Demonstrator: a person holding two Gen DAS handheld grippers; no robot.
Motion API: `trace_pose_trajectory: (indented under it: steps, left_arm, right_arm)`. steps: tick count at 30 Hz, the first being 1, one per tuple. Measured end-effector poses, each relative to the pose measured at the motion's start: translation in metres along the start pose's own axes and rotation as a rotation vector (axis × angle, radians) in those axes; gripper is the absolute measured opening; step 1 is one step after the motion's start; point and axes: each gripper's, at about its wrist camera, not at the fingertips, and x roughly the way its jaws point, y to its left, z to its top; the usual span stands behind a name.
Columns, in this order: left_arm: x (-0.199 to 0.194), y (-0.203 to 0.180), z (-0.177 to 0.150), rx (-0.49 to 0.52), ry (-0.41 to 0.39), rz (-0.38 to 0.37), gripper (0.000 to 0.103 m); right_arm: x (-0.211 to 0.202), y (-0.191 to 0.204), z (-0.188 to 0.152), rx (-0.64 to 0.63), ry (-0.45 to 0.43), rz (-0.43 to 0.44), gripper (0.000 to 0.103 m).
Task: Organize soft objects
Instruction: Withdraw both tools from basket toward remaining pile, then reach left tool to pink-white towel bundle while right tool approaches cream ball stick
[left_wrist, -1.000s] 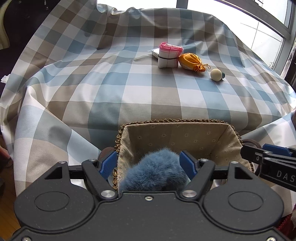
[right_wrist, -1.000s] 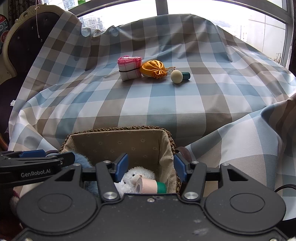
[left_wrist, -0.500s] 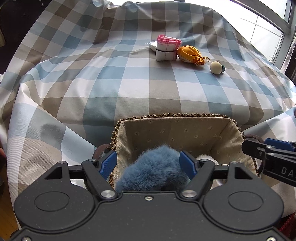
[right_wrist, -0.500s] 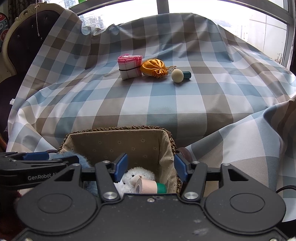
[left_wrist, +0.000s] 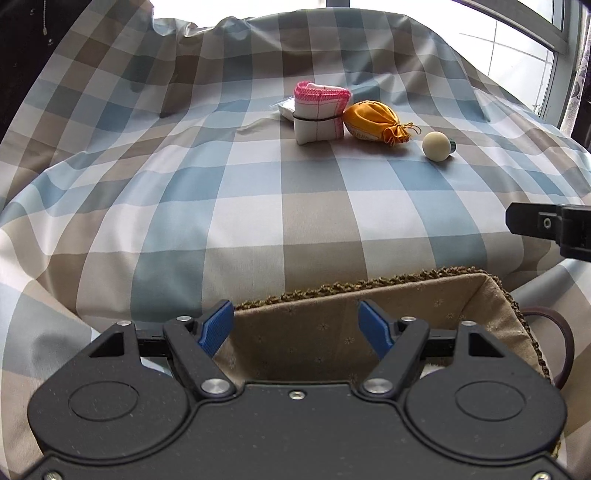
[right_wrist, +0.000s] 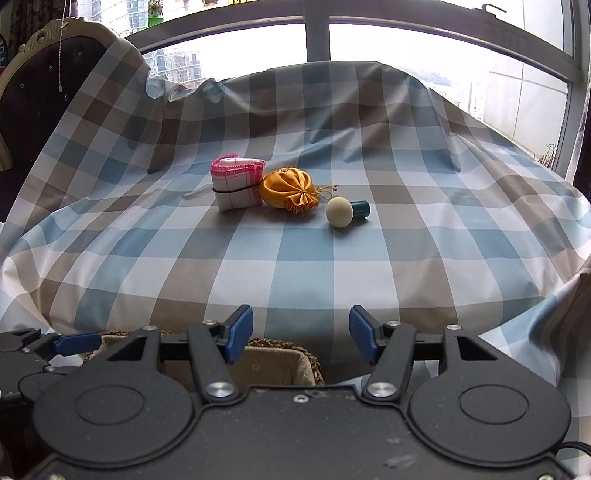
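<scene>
A pink-edged folded cloth (left_wrist: 320, 112) (right_wrist: 238, 184) bound with a black band lies mid-table on the checked tablecloth. An orange drawstring pouch (left_wrist: 373, 118) (right_wrist: 288, 188) touches its right side. A cream ball with a green cap (left_wrist: 436, 146) (right_wrist: 340, 211) lies further right. The lined wicker basket (left_wrist: 406, 291) (right_wrist: 280, 349) sits at the near table edge. My left gripper (left_wrist: 295, 326) stands open over the basket's near-left part, nothing between its fingers. My right gripper (right_wrist: 301, 334) is open and empty, just right of the basket's far corner. The basket's contents are hidden.
A small white packet (left_wrist: 286, 109) lies behind the cloth. The tablecloth (right_wrist: 295, 258) hangs in folds over the table's edges. A dark padded chair back (right_wrist: 22, 74) stands at far left, and windows (right_wrist: 406, 44) run behind the table. A brown strap loop (left_wrist: 561, 332) sits right of the basket.
Both grippers have moved forward toward the table's middle. The blue fluffy toy is no longer between the left fingers. The white plush and pink roll have dropped out of the right view.
</scene>
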Motion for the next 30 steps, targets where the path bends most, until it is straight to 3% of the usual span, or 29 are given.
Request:
trace_pose_trajectory:
  steps: [9,12,20,30]
  left_arm:
    - [0.023,0.001,0.049,0.078,-0.110,0.034,0.071]
    - [0.032,0.004,0.065,0.094,-0.144,0.043,0.078]
    - [0.066,0.007,0.091,0.182,-0.183,0.074,0.078]
    - [0.100,-0.003,0.124,0.282,-0.259,0.046,0.080]
  right_arm:
    - [0.053,-0.011,0.051,0.026,-0.072,-0.041,0.061]
    - [0.073,-0.014,0.062,0.022,-0.078,-0.059,0.062]
    - [0.133,-0.018,0.074,0.002,-0.017,-0.101,0.063]
    - [0.194,-0.010,0.086,-0.037,0.075,-0.118,0.063]
